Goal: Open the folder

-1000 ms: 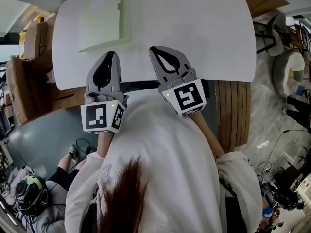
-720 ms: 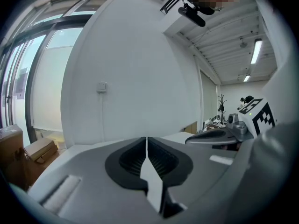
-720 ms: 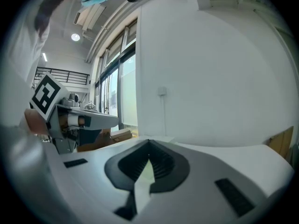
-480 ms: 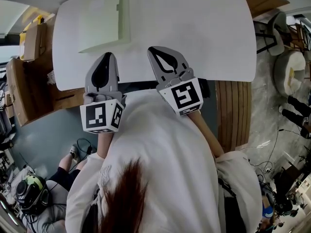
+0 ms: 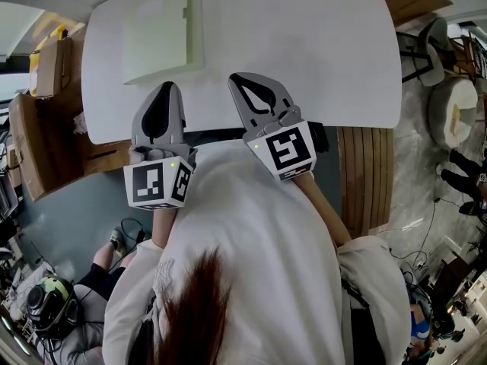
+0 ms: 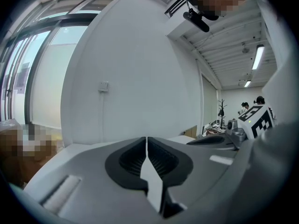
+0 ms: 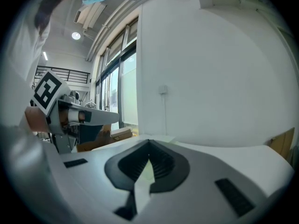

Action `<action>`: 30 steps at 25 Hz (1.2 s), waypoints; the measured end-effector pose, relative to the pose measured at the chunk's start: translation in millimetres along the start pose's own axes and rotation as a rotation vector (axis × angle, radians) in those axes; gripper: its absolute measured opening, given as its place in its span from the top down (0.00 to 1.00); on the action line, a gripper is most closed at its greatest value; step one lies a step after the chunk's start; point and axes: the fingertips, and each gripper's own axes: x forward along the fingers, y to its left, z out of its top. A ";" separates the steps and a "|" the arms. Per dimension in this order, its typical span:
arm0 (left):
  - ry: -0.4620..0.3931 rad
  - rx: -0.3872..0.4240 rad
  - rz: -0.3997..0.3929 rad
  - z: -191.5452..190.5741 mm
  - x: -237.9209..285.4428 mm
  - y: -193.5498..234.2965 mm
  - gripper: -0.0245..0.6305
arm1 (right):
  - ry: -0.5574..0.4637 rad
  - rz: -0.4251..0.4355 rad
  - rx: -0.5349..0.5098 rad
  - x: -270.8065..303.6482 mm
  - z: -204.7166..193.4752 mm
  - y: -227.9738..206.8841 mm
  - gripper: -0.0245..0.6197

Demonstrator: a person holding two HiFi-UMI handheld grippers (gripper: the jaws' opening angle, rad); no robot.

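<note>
While the folder [image 5: 160,29] lies closed at the upper left of the white tabletop [image 5: 304,44], long axis running top-to-bottom in frame and thicker edge frame-right, the left hand-held gripper [image 5: 169,84] and right hand-held gripper [image 5: 234,76] sit at the lower tabletop edge, well apart from it. Both have jaws pressed together, pinching nothing. Head view alone gives the folder's outline. The gripper views give the meeting jaw tips head-on against a white wall.

Nothing legible shows: only square code patterns mark the cubes of the left gripper [image 5: 168,86] and right gripper [image 5: 233,77].
</note>
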 end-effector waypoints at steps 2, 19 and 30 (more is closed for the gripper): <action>-0.003 -0.005 0.004 0.4 -0.5 2.0 0.95 | 0.006 0.003 -0.001 2.2 -2.3 1.2 0.95; -0.019 -0.031 0.021 1.5 -3.1 22.5 0.95 | 0.022 0.024 -0.022 21.0 -2.4 13.7 0.96; -0.022 -0.030 0.022 2.2 -3.6 31.0 0.95 | 0.019 0.028 -0.027 28.3 1.0 17.9 0.95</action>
